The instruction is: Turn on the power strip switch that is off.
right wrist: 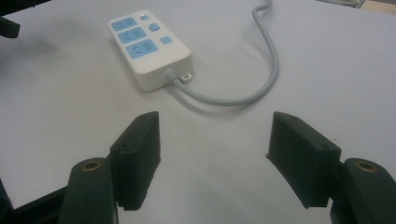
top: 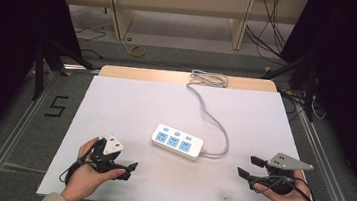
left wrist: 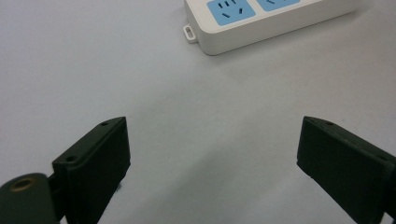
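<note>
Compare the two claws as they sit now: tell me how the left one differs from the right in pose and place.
The left claw lies left of the power strip, its grey plate tipped up toward the camera; the right claw lies right of the strip, its plate nearly flat. The left claw faces the strip's plain end, the right claw the end where the cable leaves. Both are open, empty and aimed at the strip.

- The left gripper (left wrist: 212,161) hangs over a white table (left wrist: 93,60), its two black jaws spread wide apart with nothing between them.
- A white power strip (left wrist: 271,21) with blue sockets lies farther off, to the right, well apart from the jaws.
</note>
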Tool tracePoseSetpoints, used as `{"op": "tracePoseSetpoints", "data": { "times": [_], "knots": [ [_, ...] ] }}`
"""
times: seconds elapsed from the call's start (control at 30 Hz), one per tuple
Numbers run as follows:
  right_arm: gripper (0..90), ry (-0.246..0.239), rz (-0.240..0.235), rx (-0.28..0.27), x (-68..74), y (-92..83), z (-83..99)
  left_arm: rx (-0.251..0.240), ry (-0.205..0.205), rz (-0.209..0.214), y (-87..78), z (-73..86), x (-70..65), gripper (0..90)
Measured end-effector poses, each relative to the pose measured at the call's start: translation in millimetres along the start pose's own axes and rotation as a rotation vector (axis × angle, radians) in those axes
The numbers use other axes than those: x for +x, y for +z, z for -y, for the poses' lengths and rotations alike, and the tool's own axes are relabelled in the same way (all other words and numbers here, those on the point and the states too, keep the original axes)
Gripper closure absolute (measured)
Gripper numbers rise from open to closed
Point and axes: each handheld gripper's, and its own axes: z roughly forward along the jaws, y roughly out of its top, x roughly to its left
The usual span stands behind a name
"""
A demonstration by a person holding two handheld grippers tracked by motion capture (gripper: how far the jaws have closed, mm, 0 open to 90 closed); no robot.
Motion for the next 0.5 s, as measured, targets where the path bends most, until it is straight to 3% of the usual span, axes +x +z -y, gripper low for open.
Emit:
{"op": "tracePoseSetpoints", "data": {
  "times": [0.33, 0.5],
  "knots": [
    [39.4, -0.001, -0.004, 0.006, 0.5, 1.7, -2.0, -0.002, 0.002, 0.0, 0.7, 0.1, -1.3, 10.4],
    [54.9, -0.018, 0.015, 0.004, 1.2, 1.8, -6.3, 0.003, 0.011, 0.002, 1.4, -0.8, -1.8, 10.8]
  ]
}}
